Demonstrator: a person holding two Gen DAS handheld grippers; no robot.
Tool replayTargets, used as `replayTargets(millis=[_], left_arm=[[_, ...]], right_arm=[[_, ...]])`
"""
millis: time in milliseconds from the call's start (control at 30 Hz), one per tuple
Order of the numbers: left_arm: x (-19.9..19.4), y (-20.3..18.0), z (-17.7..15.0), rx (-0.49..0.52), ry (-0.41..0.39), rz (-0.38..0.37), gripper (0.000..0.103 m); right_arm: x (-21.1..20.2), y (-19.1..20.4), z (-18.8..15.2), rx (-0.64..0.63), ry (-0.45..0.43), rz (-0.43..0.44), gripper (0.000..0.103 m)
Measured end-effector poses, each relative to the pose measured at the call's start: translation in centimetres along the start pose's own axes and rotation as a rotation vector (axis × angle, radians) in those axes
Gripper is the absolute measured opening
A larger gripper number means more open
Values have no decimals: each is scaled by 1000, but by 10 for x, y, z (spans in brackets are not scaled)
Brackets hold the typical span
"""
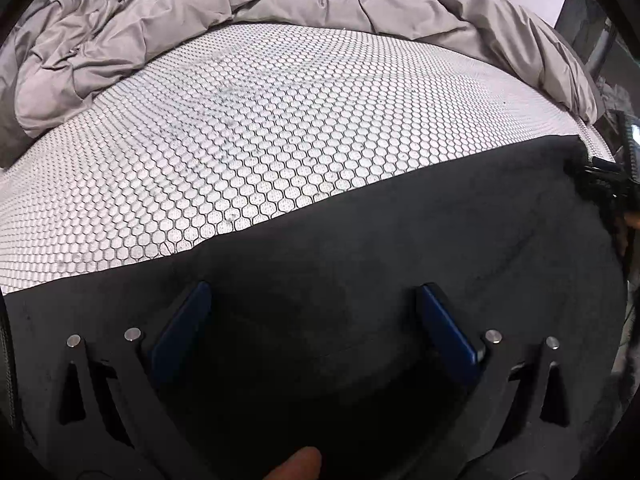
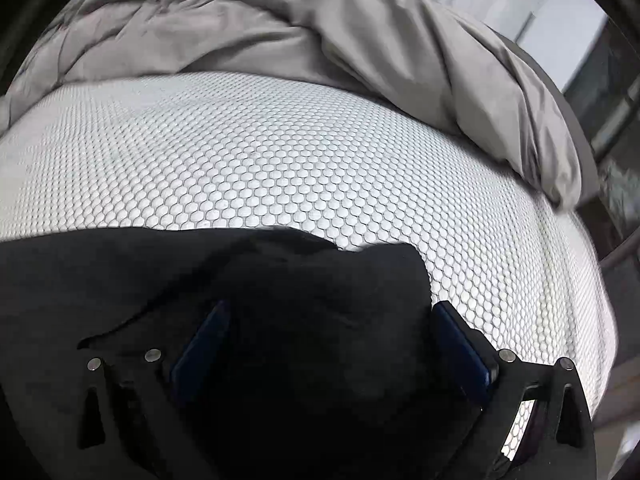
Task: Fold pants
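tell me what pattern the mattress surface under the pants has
A white honeycomb of small hexagon cells with dark outlines on the mattress surface, clearest in the left wrist view.

- pants (image 1: pixel 400 248): black cloth, matt, soft brushed nap, lint specks showing
- mattress (image 1: pixel 260 128): white knit cover, textured, dark honeycomb mesh over it, a few grey smudges
- duvet (image 1: pixel 160 28): grey woven cloth, smooth, faint sheen, heavily creased
- my left gripper (image 1: pixel 312 320): matt black plastic frame, bright metal pins, blue pads (image 1: pixel 444 332) smooth, slight gloss
- my right gripper (image 2: pixel 332 340): same build
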State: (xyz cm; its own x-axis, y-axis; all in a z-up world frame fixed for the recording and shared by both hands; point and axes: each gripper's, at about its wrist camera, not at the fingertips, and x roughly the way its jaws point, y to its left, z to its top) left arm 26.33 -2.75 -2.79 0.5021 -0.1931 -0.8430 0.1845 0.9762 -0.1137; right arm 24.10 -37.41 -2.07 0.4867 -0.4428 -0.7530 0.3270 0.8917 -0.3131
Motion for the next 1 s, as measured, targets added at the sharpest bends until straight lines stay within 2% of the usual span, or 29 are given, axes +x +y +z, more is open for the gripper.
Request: replayTargets(millis=[100, 200, 267, 333, 367, 433, 500, 533, 667, 733, 833, 867, 933, 1000], left_arm=[[-21, -12, 3, 2, -51, -50, 102], [-31, -37, 9, 32, -96, -89, 102], [-19, -60, 13, 43, -66, -108, 102], [2, -74, 12, 44, 14, -99, 102], [13, -74, 10, 40, 49, -84, 102], [14, -71, 5, 69, 39, -70, 102], [4, -52, 0, 67, 36, 4, 102], [-1, -38, -4, 46, 31, 42, 103], [-23, 41, -25, -96, 20, 146, 103], [-36, 64, -34, -122, -3, 158, 102], [-49, 70, -42, -133, -24, 174, 102], [-57, 64, -44, -135, -43, 139, 102], [-76, 45, -54, -114, -78, 16, 102], [-85, 6, -62, -45, -113, -70, 102]], right_arm=[[-32, 6, 0, -33, -52, -16, 101], [-79, 22, -8, -64, -140, 85, 101], [-92, 46, -14, -94, -143, 215, 101], [-93, 83, -23, -183, -117, 327, 101], [-91, 101, -28, -228, -101, 353, 101], [-80, 138, -40, -338, -62, 359, 101], [-70, 154, -50, -384, -32, 322, 101], [-69, 151, -52, -366, -31, 338, 101], [-65, 127, -51, -287, 0, 355, 102], [-64, 122, -54, -267, 5, 353, 102], [-69, 122, -56, -280, -6, 341, 103], [-71, 125, -56, -291, -11, 331, 103], [-78, 126, -55, -300, -18, 307, 103], [-88, 132, -49, -302, -34, 339, 103]])
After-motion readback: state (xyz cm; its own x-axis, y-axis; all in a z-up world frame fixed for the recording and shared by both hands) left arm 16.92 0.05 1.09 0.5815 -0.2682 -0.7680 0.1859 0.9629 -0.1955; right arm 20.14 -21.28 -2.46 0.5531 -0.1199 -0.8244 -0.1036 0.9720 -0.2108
